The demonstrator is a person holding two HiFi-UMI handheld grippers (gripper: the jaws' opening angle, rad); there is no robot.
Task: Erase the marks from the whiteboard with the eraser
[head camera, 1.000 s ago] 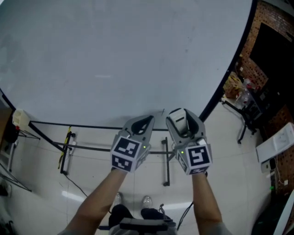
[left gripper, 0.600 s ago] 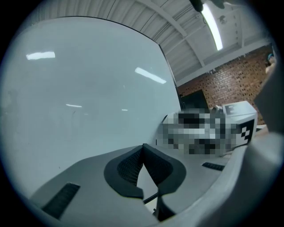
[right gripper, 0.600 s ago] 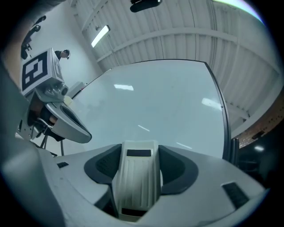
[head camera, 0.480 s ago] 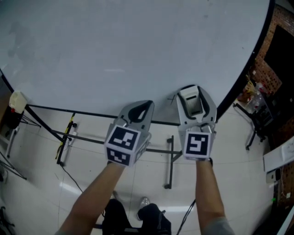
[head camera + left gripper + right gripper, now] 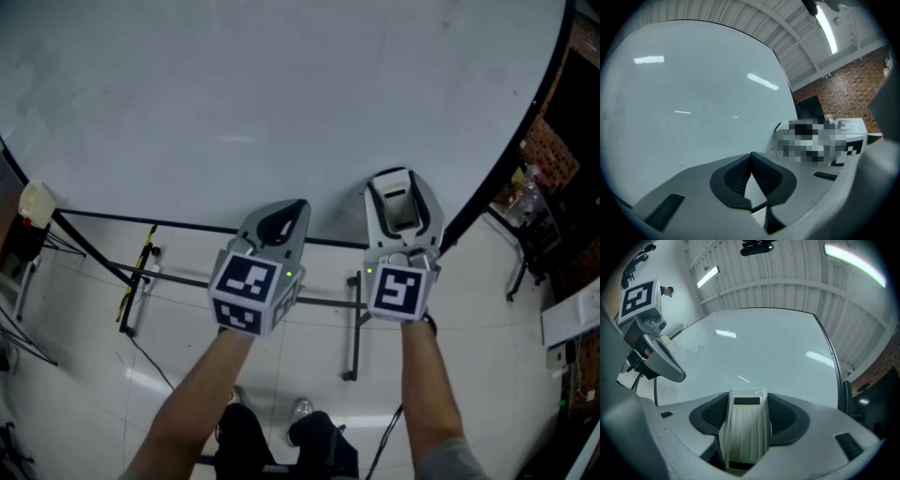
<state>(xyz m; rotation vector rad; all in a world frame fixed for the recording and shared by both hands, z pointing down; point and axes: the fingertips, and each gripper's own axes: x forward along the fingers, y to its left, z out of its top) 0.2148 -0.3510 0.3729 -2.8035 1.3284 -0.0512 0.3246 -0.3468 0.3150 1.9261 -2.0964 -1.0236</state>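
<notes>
The big whiteboard (image 5: 262, 84) fills the upper head view and looks nearly clean, with a faint grey smudge (image 5: 37, 75) at its upper left. My right gripper (image 5: 398, 183) is shut on a white ribbed eraser (image 5: 396, 208), which overlaps the board's lower edge. The right gripper view shows the eraser (image 5: 745, 427) between the pads, pointing at the whiteboard (image 5: 773, 352). To its left, my left gripper (image 5: 281, 214) is shut with nothing in it, its tips just below the board's edge. The left gripper view has the closed left gripper (image 5: 751, 157) facing the whiteboard (image 5: 684, 93).
The black stand legs (image 5: 352, 319) of the board cross the tiled floor below my arms. A pale box (image 5: 36, 202) sits at the left edge. A brick wall and a cluttered table (image 5: 530, 187) are at the right. My shoes (image 5: 300, 410) show at the bottom.
My right gripper has risen with the eraser from below the board's lower edge to overlap it. The left gripper has stayed close beside it, still shut.
</notes>
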